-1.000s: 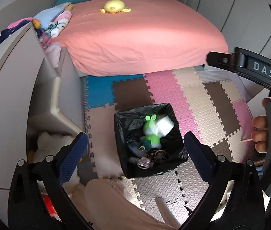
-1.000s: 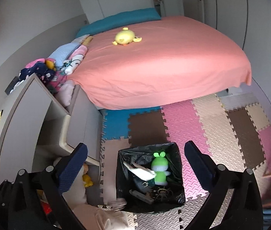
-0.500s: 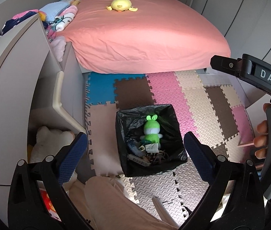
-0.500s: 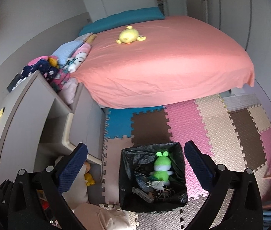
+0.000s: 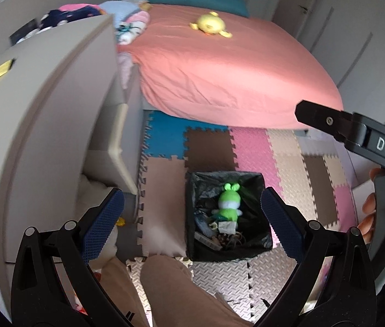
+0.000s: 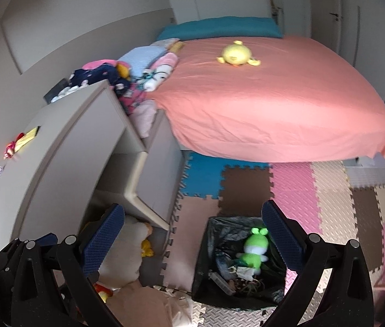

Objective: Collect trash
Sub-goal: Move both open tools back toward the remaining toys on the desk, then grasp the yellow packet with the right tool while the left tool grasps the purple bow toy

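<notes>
Bedroom, foam mat floor point(image 5: 249, 147), bed point(image 6: 274, 103) upper right. Bin point(image 5: 226, 215) lower centre of both views, holding green toy point(image 5: 229, 203) plus scraps. Left gripper point(image 5: 189, 218) and right gripper point(image 6: 192, 234): jaws wide apart, empty (both high above bin). Risk: blurred left edge suggests fast swing, could clip desk point(image 6: 64, 147).

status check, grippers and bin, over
Both grippers, left and right, open and empty. Bin on floor, green toy and scraps inside. Nothing blocking it.

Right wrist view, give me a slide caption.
Open right gripper above a lined trash bin holding a green plush toy.
</notes>
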